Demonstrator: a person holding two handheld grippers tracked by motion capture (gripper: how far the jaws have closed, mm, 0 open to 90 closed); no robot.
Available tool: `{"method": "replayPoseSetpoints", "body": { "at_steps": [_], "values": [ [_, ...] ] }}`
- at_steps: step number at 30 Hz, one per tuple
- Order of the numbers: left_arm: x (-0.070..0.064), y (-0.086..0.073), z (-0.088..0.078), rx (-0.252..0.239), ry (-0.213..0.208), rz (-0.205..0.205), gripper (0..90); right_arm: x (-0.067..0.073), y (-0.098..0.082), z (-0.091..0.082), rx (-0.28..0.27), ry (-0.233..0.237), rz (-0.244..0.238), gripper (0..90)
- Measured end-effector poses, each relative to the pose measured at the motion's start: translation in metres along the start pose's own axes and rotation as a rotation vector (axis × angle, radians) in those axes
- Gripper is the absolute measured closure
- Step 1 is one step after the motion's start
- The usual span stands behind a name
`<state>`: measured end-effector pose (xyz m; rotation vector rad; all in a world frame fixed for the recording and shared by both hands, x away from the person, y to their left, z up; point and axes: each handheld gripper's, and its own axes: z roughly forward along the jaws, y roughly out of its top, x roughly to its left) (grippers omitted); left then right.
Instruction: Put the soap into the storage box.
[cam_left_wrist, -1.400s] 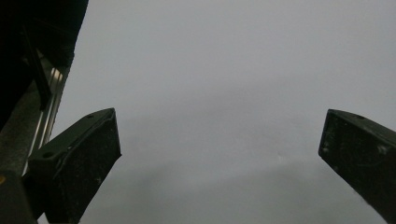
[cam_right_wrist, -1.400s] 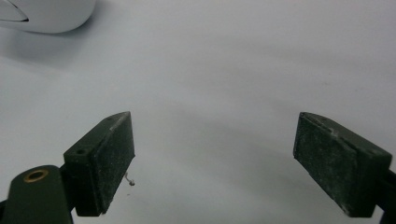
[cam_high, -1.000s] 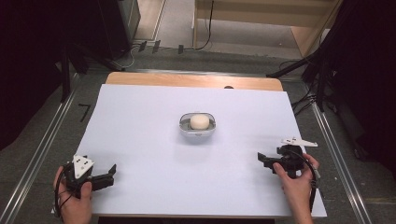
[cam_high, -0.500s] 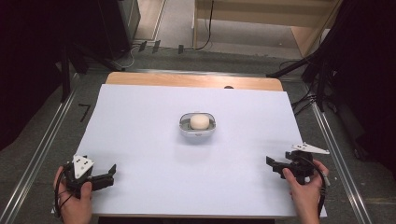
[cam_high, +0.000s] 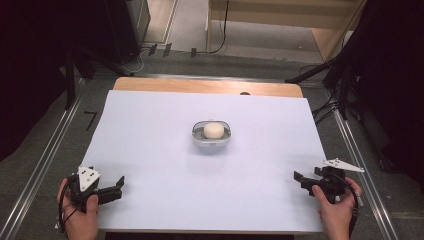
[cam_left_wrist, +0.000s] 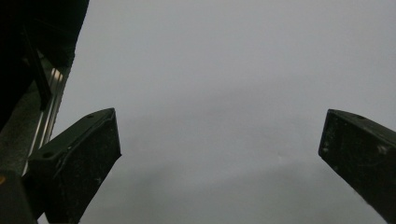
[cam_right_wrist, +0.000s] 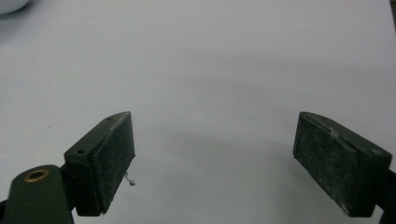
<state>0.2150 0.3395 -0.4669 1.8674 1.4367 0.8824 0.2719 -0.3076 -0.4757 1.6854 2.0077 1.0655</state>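
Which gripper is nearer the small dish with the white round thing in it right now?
Right, narrowly. The right gripper sits near the table's front right corner; the left gripper at the front left corner. Both are well short of the dish, jaws open.

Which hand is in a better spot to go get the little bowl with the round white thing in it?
Probably the right gripper. It sits a bit nearer the bowl, and its open fingers already point toward it. The left gripper is open too, but a little farther off.
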Motion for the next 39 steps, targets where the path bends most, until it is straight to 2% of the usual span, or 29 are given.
{"method": "replayPoseSetpoints", "body": {
  "at_steps": [5,14,20,23,27,30,34,39],
  "values": [
    [0.000,0.000,0.000,0.000,0.000,0.000,0.0,-0.007,-0.005,-0.006,-0.009,-0.011,-0.006,13.6],
    [0.000,0.000,0.000,-0.002,0.006,0.000,0.0,-0.028,-0.018,-0.024,-0.033,-0.018,0.032,13.8],
    [0.000,0.000,0.000,-0.008,0.010,-0.005,0.0,-0.039,-0.028,-0.034,-0.040,-0.045,0.043,13.8],
    [0.000,-0.001,-0.001,-0.014,0.012,-0.014,0.0,-0.046,-0.033,-0.041,-0.052,-0.033,0.065,13.8],
    [0.000,-0.001,-0.001,-0.013,0.007,-0.012,0.0,-0.052,-0.038,-0.045,-0.072,0.015,0.093,14.0],
    [0.000,0.000,-0.001,-0.010,0.007,-0.009,0.0,-0.050,-0.040,-0.042,-0.075,0.037,0.086,14.0],
    [0.000,0.000,-0.001,-0.009,0.014,-0.008,0.0,-0.045,-0.042,-0.039,-0.057,0.018,0.048,14.1],
    [-0.001,0.000,0.000,0.003,0.026,-0.001,0.0,-0.048,-0.044,-0.041,-0.065,0.044,0.059,14.2]
  ]
}}
